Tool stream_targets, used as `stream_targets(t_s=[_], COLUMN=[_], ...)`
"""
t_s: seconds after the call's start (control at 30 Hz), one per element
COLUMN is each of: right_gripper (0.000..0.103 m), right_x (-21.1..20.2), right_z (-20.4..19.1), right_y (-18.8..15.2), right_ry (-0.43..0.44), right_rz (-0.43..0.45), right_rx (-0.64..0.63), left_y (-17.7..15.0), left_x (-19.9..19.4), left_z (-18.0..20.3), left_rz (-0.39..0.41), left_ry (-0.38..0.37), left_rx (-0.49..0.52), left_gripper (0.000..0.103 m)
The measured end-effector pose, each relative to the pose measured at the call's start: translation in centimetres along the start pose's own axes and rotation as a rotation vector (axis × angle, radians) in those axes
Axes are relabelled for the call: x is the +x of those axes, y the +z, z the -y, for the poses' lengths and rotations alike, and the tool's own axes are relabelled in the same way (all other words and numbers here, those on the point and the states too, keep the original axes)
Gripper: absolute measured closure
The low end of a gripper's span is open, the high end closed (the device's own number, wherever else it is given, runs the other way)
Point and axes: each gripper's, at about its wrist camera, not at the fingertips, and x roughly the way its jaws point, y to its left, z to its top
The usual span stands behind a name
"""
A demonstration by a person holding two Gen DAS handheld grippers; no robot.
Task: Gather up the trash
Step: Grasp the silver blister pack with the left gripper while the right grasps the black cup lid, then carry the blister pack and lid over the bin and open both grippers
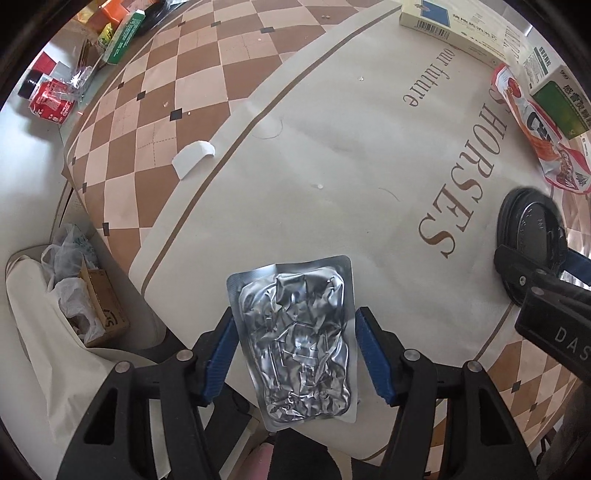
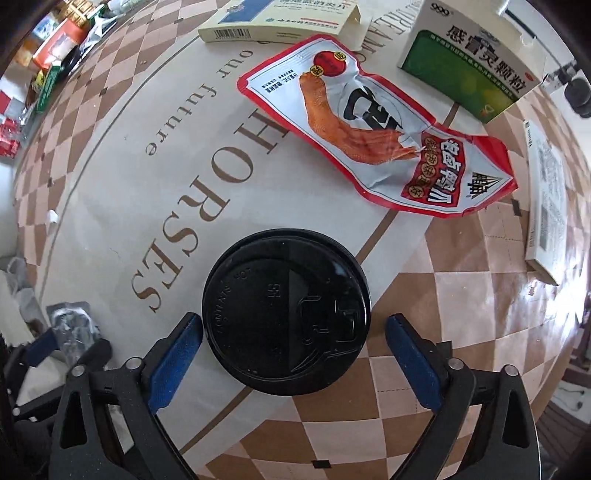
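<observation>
A crumpled silver foil pouch (image 1: 295, 339) lies at the table's near edge, between the open blue-padded fingers of my left gripper (image 1: 295, 354); neither pad clearly touches it. It also shows in the right wrist view (image 2: 72, 325). A black plastic cup lid (image 2: 286, 312) lies flat on the table between the open fingers of my right gripper (image 2: 293, 354); the left pad is close to its rim. The lid and right gripper also show in the left wrist view (image 1: 528, 236). A red-and-white snack wrapper (image 2: 376, 129) lies beyond the lid.
A green-and-white medicine box (image 2: 469, 59) and a flat cream box (image 2: 277, 18) lie at the far side. A white box (image 2: 546, 199) lies at right. A white paper scrap (image 1: 194, 155) lies on the cloth. A white bag with trash (image 1: 74, 295) sits below the table's left edge.
</observation>
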Motion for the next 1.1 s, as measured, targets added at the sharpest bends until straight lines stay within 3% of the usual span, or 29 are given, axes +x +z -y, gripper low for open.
stream_targets(t_s=[0.03, 0.13, 0.37, 0.7, 1.1], right_gripper=[0.018, 0.020, 0.021, 0.021, 0.021], right_x=[-0.3, -0.3, -1.9, -6.3, -11.7], right_z=[-0.2, -0.3, 4.7, 7.3, 2.5], right_y=[-0.1, -0.5, -3.7, -7.4, -16.4], right_ry=[-0.006, -0.008, 0.019, 0.041, 0.067], right_rz=[0.018, 0.020, 0.048, 0.148, 0.232], right_rx=[-0.009, -0.014, 0.049, 0.077, 0.104], left_y=[0.1, 0.1, -0.5, -3.0, -11.3], left_x=[0.1, -0.6, -2.8, -8.0, -11.9], left_z=[-0.5, -0.3, 0.3, 0.4, -6.0], left_rz=[0.005, 0.021, 0.073, 0.203, 0.311], left_ry=[0.002, 0.005, -0.002, -0.037, -0.139], left_rx=[0.004, 0.012, 0.041, 0.077, 0.112], left_gripper=[0.043, 0.043, 0.043, 0.043, 0.043])
